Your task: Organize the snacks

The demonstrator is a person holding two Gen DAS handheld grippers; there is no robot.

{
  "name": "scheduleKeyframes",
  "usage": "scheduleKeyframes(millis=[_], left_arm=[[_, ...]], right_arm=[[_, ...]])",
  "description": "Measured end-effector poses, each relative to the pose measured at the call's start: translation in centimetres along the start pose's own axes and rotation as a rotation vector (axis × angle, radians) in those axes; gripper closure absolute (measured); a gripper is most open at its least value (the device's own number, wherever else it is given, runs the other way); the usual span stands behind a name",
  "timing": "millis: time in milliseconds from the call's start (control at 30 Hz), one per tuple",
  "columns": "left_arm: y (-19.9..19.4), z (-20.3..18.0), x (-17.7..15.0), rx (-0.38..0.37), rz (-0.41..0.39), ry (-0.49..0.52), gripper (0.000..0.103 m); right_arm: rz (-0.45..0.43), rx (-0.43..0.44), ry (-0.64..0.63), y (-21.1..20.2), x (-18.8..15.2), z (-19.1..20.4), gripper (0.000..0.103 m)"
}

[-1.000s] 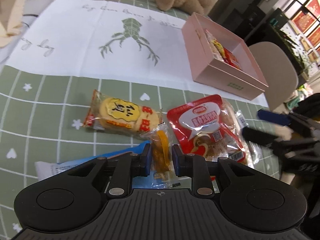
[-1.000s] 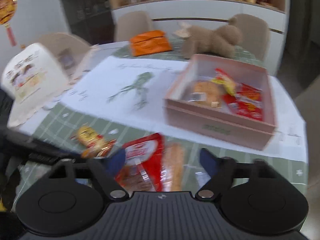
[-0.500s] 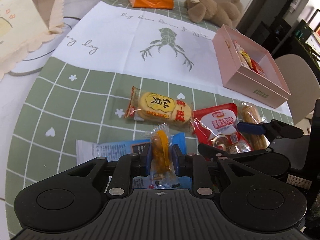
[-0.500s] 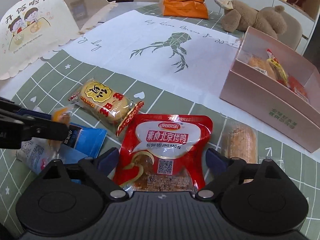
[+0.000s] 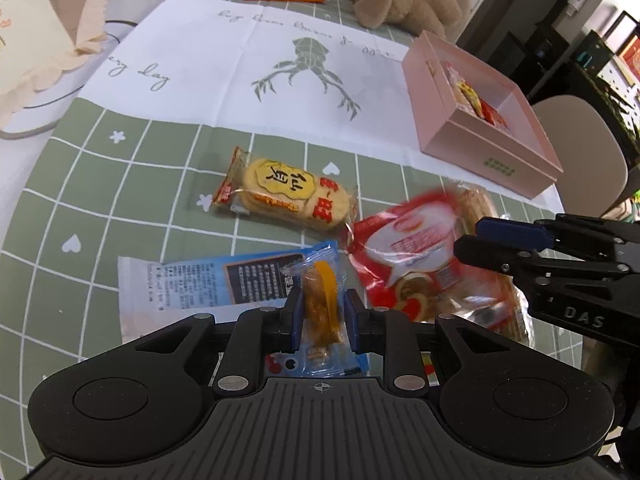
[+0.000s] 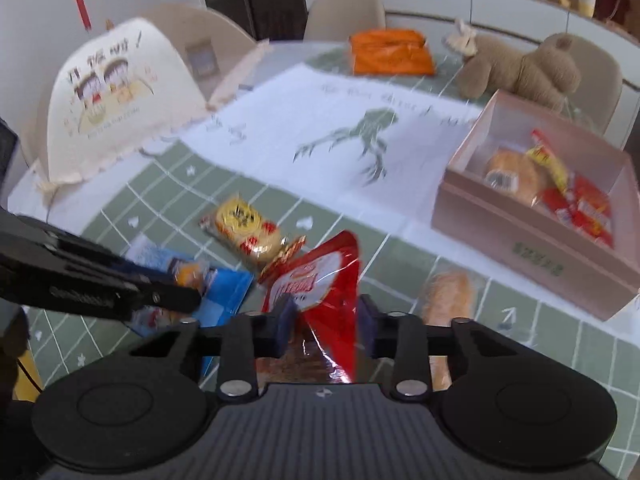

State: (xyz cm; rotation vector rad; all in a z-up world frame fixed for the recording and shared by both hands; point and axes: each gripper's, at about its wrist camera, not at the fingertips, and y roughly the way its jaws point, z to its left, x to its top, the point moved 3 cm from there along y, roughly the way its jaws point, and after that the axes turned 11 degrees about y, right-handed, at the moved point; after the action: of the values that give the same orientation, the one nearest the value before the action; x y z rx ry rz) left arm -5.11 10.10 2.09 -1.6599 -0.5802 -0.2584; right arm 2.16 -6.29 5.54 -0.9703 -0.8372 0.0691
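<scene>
Two snacks are in hand at once. Right gripper: its jaws have just been closing, and the red pouch now stands crumpled between the pads, its top edge folded up off the cloth, where half a second back it lay flat between wide-spread fingers. Left gripper: clamped narrow on a small clear-wrapped orange snack, same as before, held just above the blue packet.

Judgement: the pouch grip looks made, so the carry to the pink box comes next; the pouch is creased and could slip.

Left on the table, near its front edge: the yellow rice-cracker pack behind the blue packet, and a tan bread-like stick in clear wrap beside the pouch, between it and the box.

Pink box, open, at the right side of the table on the white sheet's corner: holds a bun-like item, a yellow-and-red packet and several red packets. Room remains.

Far edge: orange bag, plush bear.
</scene>
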Motion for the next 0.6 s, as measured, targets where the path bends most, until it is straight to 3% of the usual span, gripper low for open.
scheduleKeyframes(millis=[33,100,133,300,500,600], left_arm=[[0.1,0.0,0.0,0.000,0.003,0.003,0.077],[0.0,0.1,-0.1,0.002,0.002,0.002,0.077],[-0.1,0.2,-0.1,0.003,0.001,0.000,0.077],[-0.5,0.8,-0.6,0.007,-0.003,-0.026,0.077],[-0.8,1.6,-1.2,0.007,-0.010,-0.068,0.077],[-0.8,1.7,-1.2,0.005,-0.013,-0.077,0.077]], right_arm=[[0.003,0.013,0.010,0.0,0.0,-0.1,0.071],[0.022,0.022,0.034,0.5,-0.3,0.0,0.053],[0.029,0.012,0.043,1.0,-0.5,0.2,0.035],[0.138,-0.057,0.068,4.2,-2.2,1.2,0.029],[0.132,-0.156,-0.050,6.0,-3.4,3.0,0.000],[0.123,-0.167,-0.035,6.0,-3.4,2.9,0.000]])
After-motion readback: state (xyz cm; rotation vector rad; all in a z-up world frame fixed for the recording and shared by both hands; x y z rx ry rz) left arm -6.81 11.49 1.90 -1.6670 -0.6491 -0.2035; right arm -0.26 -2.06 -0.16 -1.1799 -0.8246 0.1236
